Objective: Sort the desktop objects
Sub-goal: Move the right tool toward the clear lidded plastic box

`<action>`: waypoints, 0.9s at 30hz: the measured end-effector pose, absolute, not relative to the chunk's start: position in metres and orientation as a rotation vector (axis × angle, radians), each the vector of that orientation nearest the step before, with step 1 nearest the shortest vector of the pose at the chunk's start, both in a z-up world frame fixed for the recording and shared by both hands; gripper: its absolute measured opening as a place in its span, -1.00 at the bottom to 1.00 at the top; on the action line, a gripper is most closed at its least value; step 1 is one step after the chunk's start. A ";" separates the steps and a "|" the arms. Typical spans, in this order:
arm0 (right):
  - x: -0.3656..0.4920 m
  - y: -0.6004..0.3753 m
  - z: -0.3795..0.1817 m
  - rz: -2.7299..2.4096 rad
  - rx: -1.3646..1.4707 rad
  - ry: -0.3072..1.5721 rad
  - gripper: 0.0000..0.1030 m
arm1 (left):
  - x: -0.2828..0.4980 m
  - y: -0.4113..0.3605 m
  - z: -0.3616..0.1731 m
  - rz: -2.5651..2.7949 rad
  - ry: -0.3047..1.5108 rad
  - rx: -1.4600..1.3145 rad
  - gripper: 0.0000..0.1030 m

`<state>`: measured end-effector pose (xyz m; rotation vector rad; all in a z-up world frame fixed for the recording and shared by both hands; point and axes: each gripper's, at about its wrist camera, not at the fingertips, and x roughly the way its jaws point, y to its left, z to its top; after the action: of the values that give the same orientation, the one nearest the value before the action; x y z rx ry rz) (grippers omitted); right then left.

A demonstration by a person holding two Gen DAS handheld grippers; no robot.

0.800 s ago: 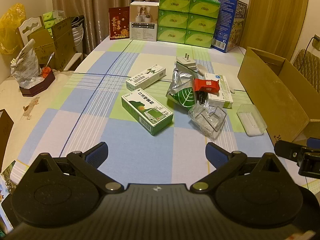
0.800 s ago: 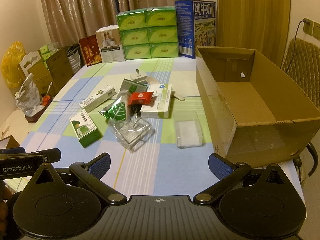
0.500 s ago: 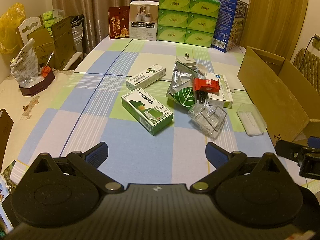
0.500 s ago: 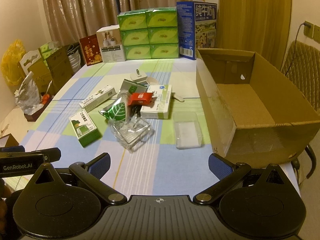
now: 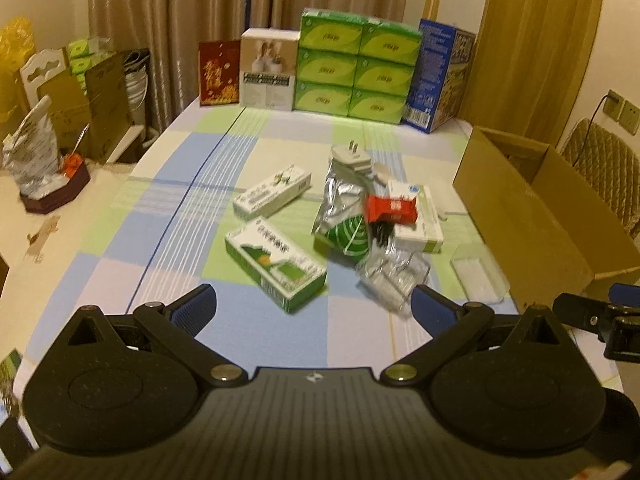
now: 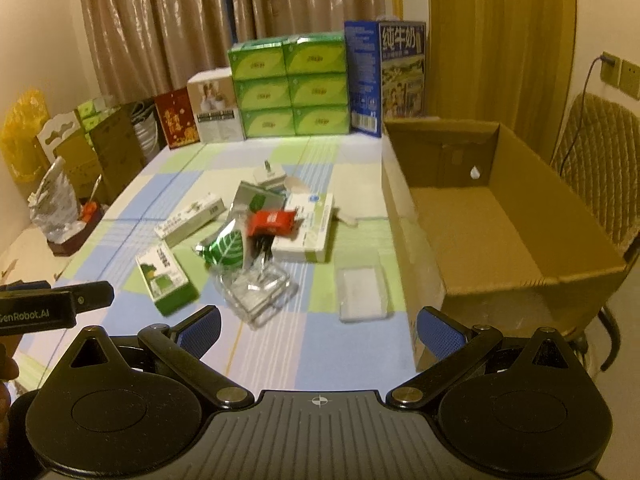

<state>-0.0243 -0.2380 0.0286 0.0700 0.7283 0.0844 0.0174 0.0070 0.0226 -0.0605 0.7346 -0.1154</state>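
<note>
Two claws: both gape wide and hold nothing, hovering at the near edge of the desk (image 5: 120, 216).
Left wrist view, change: left claw (image 5: 314, 304) has advanced toward the clutter since half a second ago, and the frame is blurred with motion. I judge a first reach is beginning; nothing is sorted yet.
Left wrist view, objects: green medicine box (image 5: 276, 264) lies nearest, just ahead of the claw. White medicine box (image 5: 272, 194) sits beyond it. Right of these is a heap: foil pouch with a green leaf (image 5: 344, 216), red packet (image 5: 392, 210) on a white-and-green box (image 5: 420, 216), crumpled clear plastic tray (image 5: 394, 276) near, and white plug adapter (image 5: 350, 156) at the far end.
Left wrist view, container: clear lidded case (image 5: 480, 276) lies near right, just beside the cardboard box (image 5: 520, 216); its contents look pale but unclear.
Right wrist view, claw: right claw (image 6: 318, 330) hangs over the near desk edge, with the left claw's body at far left.
Right wrist view, container: cardboard box (image 6: 480, 232) stands open on the right with nothing visible inside, so all desktop objects remain outside it.
Right wrist view, backdrop: green tissue boxes (image 6: 288, 88) and blue milk carton (image 6: 384, 76) line the far edge.
</note>
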 end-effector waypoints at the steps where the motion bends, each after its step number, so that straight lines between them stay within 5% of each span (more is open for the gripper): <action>1: -0.024 -0.237 0.030 0.083 0.065 0.718 0.97 | 0.020 0.007 0.025 -0.121 0.728 -0.058 0.98; 17: 0.008 -0.212 -0.030 0.034 -0.084 0.634 0.94 | 0.070 -0.001 0.001 -0.225 0.723 0.012 0.98; 21: 0.025 -0.216 -0.052 0.020 -0.117 0.643 0.62 | 0.084 -0.005 -0.018 -0.278 0.711 0.032 0.98; 27: 0.049 -0.217 -0.079 -0.006 -0.142 0.674 0.43 | 0.098 -0.011 -0.041 -0.310 0.723 0.043 0.98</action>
<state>0.0485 -0.2174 -0.0791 -0.1425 0.6743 -0.0059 0.0984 -0.0107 -0.0411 0.0432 0.7227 -0.3101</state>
